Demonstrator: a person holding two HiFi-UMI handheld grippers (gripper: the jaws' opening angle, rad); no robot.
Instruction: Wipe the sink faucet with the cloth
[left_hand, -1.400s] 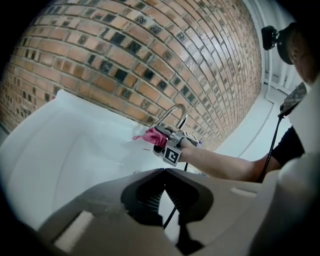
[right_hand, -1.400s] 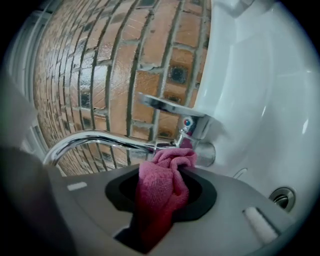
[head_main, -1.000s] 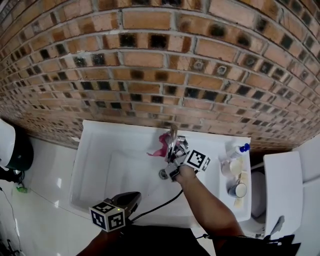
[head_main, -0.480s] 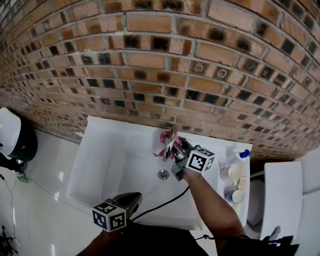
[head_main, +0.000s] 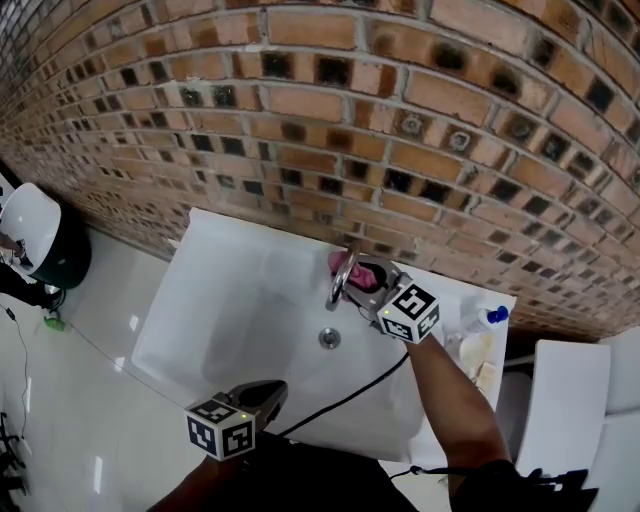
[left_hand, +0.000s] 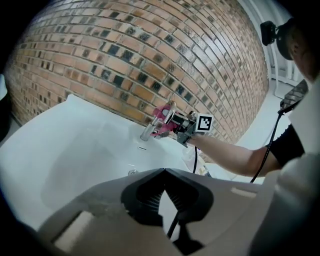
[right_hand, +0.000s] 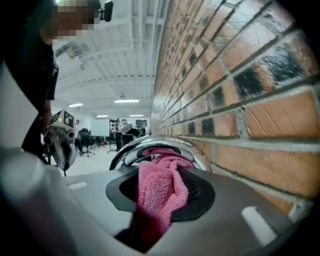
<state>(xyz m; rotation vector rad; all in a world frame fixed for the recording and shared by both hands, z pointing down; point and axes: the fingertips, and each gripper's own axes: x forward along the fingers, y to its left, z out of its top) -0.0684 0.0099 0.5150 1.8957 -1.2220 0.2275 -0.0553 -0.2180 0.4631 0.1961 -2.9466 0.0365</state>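
The chrome faucet (head_main: 342, 278) stands at the back of the white sink (head_main: 215, 300), close under the brick wall. My right gripper (head_main: 368, 279) is shut on the pink cloth (head_main: 361, 273) and holds it against the faucet's wall side. In the right gripper view the pink cloth (right_hand: 159, 192) fills the jaws, and the curved faucet (right_hand: 145, 148) lies just beyond it. My left gripper (head_main: 268, 393) hangs shut and holds nothing at the sink's near edge. From the left gripper view, the faucet (left_hand: 149, 131), cloth (left_hand: 161, 116) and right gripper (left_hand: 176, 121) show far ahead.
The drain (head_main: 329, 338) sits in the basin below the faucet. A bottle with a blue cap (head_main: 486, 318) and other small items stand on the sink's right ledge. A black cable (head_main: 352, 393) crosses the basin's near right. The brick wall (head_main: 400, 120) is directly behind.
My right gripper has carried the cloth from the faucet's front up and round to its wall side. The left gripper has stayed at the near edge. The head view has shifted.
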